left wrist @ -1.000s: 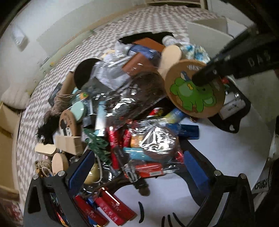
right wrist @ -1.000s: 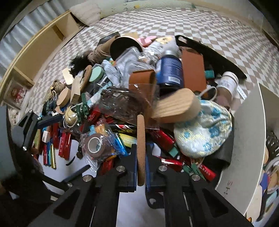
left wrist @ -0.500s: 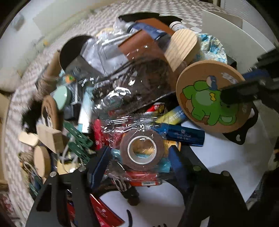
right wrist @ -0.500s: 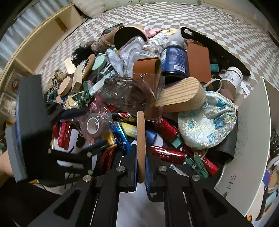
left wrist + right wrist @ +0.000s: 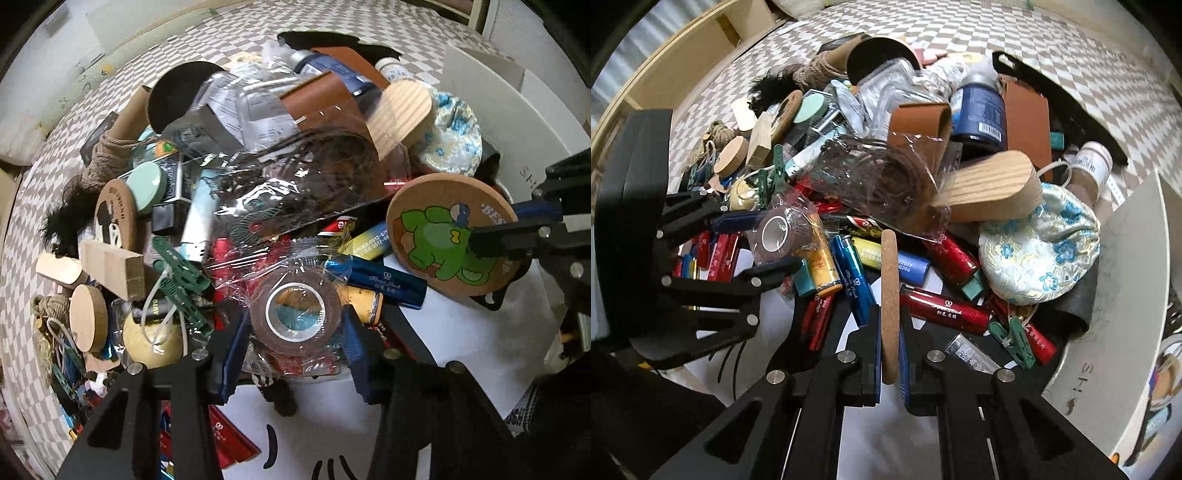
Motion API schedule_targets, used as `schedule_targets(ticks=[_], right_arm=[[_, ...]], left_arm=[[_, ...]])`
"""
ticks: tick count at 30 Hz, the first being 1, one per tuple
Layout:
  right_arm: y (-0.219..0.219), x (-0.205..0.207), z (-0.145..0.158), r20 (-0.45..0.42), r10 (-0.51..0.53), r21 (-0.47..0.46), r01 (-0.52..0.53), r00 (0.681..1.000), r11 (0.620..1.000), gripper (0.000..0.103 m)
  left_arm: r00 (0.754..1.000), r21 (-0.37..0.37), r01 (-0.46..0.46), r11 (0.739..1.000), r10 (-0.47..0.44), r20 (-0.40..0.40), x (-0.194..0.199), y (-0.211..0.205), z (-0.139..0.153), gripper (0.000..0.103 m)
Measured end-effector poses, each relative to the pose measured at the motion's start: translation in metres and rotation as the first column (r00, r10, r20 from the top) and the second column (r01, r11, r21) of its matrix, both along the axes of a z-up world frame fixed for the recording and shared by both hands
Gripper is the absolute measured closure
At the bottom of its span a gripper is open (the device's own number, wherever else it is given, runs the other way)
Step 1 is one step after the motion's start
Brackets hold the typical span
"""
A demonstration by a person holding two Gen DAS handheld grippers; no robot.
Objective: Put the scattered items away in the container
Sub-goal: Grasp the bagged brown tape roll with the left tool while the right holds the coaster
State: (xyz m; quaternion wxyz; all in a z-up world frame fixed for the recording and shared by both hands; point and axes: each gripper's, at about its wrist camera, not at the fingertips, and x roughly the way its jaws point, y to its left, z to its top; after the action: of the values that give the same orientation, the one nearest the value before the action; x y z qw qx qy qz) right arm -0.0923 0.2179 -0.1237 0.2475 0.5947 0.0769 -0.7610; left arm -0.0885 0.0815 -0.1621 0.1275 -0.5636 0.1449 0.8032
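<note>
left wrist view, left to right: wooden block point(image 5: 110, 267) and cork puck point(image 5: 88, 318) sit at the pile's left edge, green clothespins point(image 5: 181, 275) just beside them. left gripper point(image 5: 293, 339) points down, jaws closing around a roll of brown tape point(image 5: 295, 314) wrapped in clear plastic; the blue pads flank the roll, contact not clear. blue lighter point(image 5: 384, 285) lies just right of the roll. further right the round cork coaster point(image 5: 452, 236) with a green cartoon figure hangs above the pile, pinched at its rim by the right gripper point(image 5: 480, 240). white container point(image 5: 532, 122) stands at far right, its wall beside the pile.

right wrist view: right gripper clamped tight on the coaster, seen edge-on between the pads. floral pouch point(image 5: 1039, 245) lies near the container wall, red lighters point(image 5: 943, 306) below it.
</note>
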Motion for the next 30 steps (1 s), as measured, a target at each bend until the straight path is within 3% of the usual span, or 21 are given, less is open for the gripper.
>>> schedule_targets(ticks=[18,30], right_arm=[[-0.004,0.013,0.066,-0.127,-0.074,-0.120,0.059,0.989,0.991,0.094],[0.005,0.017,0.111,-0.270,-0.130,-0.199,0.077,0.954,0.977,0.094]], left_arm=[[0.981,0.103,-0.111,0.988,0.125,-0.149,0.019,-0.030,0.065,0.055],[0.918,0.196,-0.199,0.960,0.253,-0.304,0.031,-0.054,0.121,0.055]])
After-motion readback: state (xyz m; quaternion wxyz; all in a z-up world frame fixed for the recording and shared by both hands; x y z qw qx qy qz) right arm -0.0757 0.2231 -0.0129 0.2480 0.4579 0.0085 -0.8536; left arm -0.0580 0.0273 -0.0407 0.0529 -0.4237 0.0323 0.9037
